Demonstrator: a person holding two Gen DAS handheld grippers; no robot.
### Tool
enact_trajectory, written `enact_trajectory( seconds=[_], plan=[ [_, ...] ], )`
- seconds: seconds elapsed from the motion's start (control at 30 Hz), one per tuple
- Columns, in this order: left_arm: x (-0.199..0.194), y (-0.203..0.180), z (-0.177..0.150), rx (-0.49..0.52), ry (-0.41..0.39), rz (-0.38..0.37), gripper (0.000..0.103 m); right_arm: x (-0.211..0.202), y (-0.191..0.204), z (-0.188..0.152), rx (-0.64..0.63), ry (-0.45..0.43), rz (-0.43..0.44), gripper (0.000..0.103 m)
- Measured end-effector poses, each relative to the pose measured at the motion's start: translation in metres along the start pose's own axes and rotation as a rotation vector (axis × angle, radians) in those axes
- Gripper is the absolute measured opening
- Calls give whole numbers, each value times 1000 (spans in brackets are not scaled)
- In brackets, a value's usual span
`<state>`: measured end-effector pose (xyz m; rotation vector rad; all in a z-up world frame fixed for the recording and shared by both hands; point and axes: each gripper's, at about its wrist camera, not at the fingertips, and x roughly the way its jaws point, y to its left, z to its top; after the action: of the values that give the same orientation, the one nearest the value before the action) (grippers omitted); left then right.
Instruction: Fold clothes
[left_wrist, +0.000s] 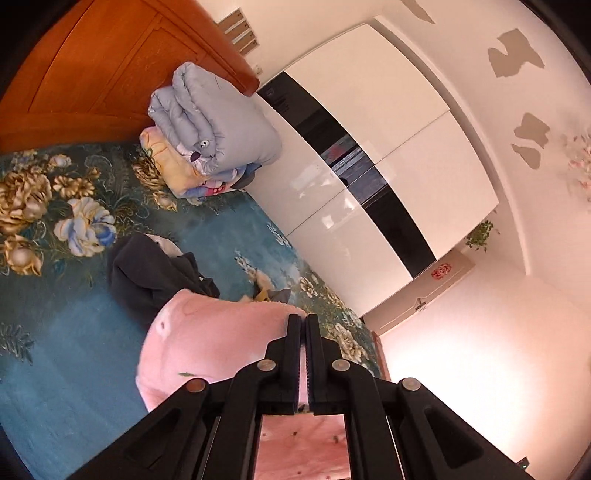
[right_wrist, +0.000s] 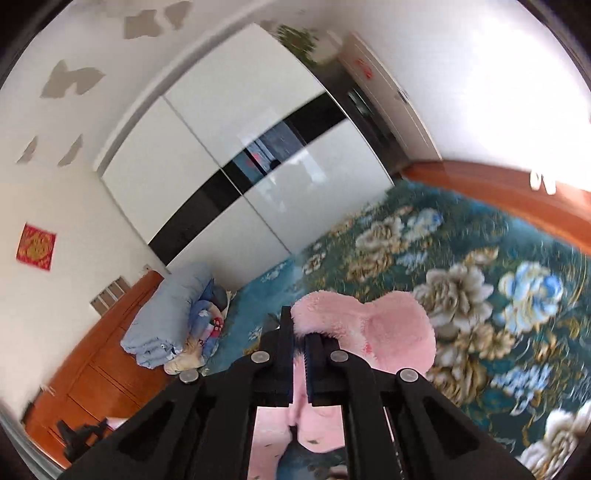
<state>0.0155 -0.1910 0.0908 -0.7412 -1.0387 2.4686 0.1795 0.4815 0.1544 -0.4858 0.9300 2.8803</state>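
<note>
A pink fleece garment (left_wrist: 207, 339) hangs from my left gripper (left_wrist: 303, 321), whose jaws are shut on its edge, raised above the bed. In the right wrist view the same pink fleece garment (right_wrist: 391, 336) bulges over my right gripper (right_wrist: 300, 328), which is shut on another part of its edge. More pink cloth drapes below both grippers. A dark grey garment (left_wrist: 155, 277) lies crumpled on the teal flowered bedspread (left_wrist: 66, 369) beyond the pink one.
Folded quilts (left_wrist: 214, 125) are stacked against the wooden headboard (left_wrist: 92, 74). A white and black wardrobe (left_wrist: 388, 155) runs along the bed's far side. In the right wrist view the quilts (right_wrist: 166, 317) sit at left and the bedspread (right_wrist: 480, 277) spreads right.
</note>
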Motion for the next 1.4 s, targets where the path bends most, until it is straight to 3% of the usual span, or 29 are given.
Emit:
enact_trajectory(
  seconds=[0.1, 0.27, 0.37, 0.47, 0.57, 0.73, 0.8, 0.87, 0.97, 1.03, 1.1, 1.17, 1.27, 1.4],
  plan=[
    [0, 45, -30, -44, 87, 81, 2, -7, -27, -36, 7, 80, -41, 4],
    [28, 162, -128, -254, 288, 312, 2, 15, -132, -170, 223, 423, -219, 4],
    [34, 215, -177, -381, 378, 414, 2, 17, -180, -237, 321, 568, -330, 4],
    [26, 238, -204, -437, 390, 453, 2, 15, -213, -285, 385, 665, -405, 4],
    [22, 246, -210, -449, 381, 452, 2, 12, -222, -292, 403, 694, -407, 4],
    [29, 244, -206, -390, 375, 444, 2, 9, -212, -275, 352, 686, -382, 9],
    [29, 245, -205, -384, 377, 441, 2, 6, -209, -270, 324, 684, -395, 13],
    [27, 250, -206, -411, 382, 421, 5, 3, -207, -262, 305, 664, -434, 26],
    [16, 261, -201, -471, 370, 471, 7, 0, -203, -246, 272, 616, -502, 36],
    [7, 268, -193, -512, 344, 486, 9, 5, -200, -231, 252, 578, -532, 37],
    [7, 268, -181, -546, 316, 469, 16, 17, -195, -222, 277, 568, -493, 39],
    [14, 262, -166, -548, 303, 460, 34, 38, -189, -221, 344, 569, -426, 50],
    [40, 243, -144, -486, 323, 473, 52, 76, -178, -226, 469, 576, -355, 52],
    [77, 222, -118, -383, 351, 502, 61, 130, -165, -222, 577, 572, -329, 53]
  ],
)
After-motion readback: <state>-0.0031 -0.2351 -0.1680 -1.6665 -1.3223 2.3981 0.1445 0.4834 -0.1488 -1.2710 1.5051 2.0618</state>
